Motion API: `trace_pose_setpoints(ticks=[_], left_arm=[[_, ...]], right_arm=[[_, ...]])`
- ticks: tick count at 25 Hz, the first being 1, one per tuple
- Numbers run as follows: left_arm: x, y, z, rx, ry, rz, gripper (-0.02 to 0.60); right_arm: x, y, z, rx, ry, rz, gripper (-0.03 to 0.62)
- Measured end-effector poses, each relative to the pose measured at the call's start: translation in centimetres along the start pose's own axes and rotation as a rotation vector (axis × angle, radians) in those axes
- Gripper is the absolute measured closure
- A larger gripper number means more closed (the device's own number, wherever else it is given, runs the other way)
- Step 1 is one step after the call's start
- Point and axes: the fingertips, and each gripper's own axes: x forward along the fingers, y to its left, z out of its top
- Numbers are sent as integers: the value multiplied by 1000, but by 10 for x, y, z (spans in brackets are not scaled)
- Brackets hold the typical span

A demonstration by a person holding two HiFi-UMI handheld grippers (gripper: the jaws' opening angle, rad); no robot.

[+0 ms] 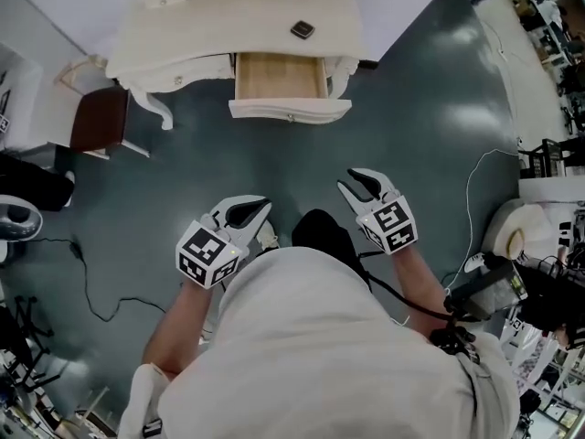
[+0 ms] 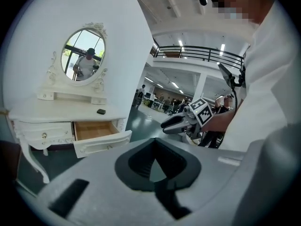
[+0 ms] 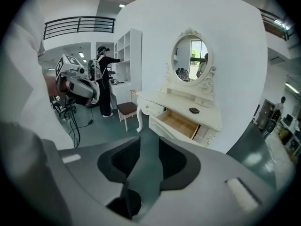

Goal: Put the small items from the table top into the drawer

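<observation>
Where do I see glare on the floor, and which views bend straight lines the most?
Head view: pale glare patches lie on the dark floor, right of the dressing table; light is even, shadows soft. Left gripper view and right gripper view: strong fisheye, black corners, and the edges of the white wall bow outward.

Ahead of me, a white dressing table (image 1: 238, 26) with an oval mirror (image 3: 192, 60) stands against a plain white wall (image 3: 235, 46), with a dark-seated stool (image 1: 96, 117) just beside it to my left. The dark teal floor (image 1: 430, 154) throws back pale glare. Strip lights (image 2: 180, 43) glow by a black balcony railing (image 2: 202, 53). A white shelf unit (image 3: 128, 51) stands past the stool.
</observation>
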Motion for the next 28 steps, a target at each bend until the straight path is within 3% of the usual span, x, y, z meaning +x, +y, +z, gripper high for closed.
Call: trace_pose_setpoints(ticks=[10,18,28], left_arm=[[24,103,37,-52,0,130,580],[69,176,111,-69,-4,237,580],[109,245,155,-142,-8,383,580]], right_arm=[[118,-128,53,-58,31,8,419],[225,-250,96,-84,65,35,366],[356,-341,125,-118,125,108,245]])
